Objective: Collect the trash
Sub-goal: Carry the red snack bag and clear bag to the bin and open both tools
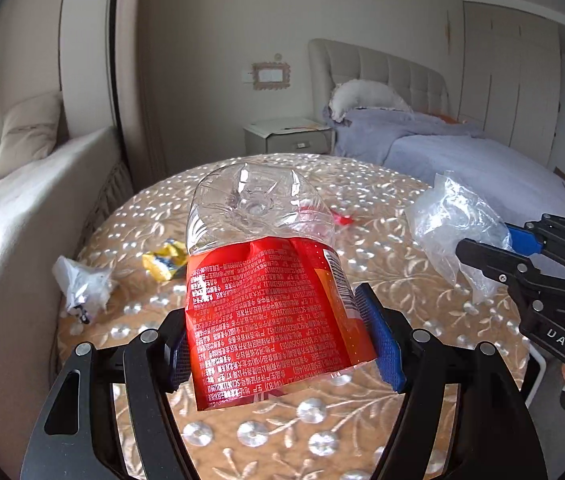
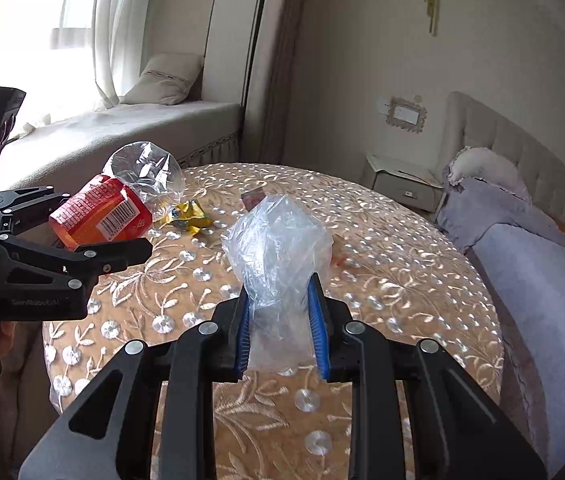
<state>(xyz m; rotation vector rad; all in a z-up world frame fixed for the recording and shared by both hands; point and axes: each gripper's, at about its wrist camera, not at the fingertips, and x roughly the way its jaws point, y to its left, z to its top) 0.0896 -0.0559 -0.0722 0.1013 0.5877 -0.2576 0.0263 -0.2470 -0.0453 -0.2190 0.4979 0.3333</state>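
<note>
The neck end of the plastic bottle [image 1: 262, 280] is hidden below the left hand-held gripper [image 1: 282, 344] in the left wrist view; only its clear base and red label are shown, and the label print is too small to be read. The lower part of the clear plastic bag [image 2: 278, 248] is pinched out of sight between the blue pads [image 2: 316, 320] of the right hand-held gripper [image 2: 280, 332]. A small red scrap [image 1: 342, 219] is partly covered by the bottle in the left view and cannot be identified. The person's hands are almost wholly cut off at the frame edges.

The left hand-held gripper is held above the round table [image 1: 382, 248], pointed across it toward the bedside cabinet [image 1: 286, 136], its jaws closed partway against the bottle's labelled sides, so that the bottle is carried base-forward, off the table. The right hand-held gripper [image 1: 494, 256] is raised beside it, angled inward, its jaws drawn nearly together on the bunched bag, which stands up from the pads clear of the tablecloth.

Left lying on the table are a crumpled yellow wrapper [image 1: 164, 262] near the bottle and a white crumpled wrapper [image 1: 82, 288] close to the table's edge. A bed [image 1: 482, 160] is seen beyond.
</note>
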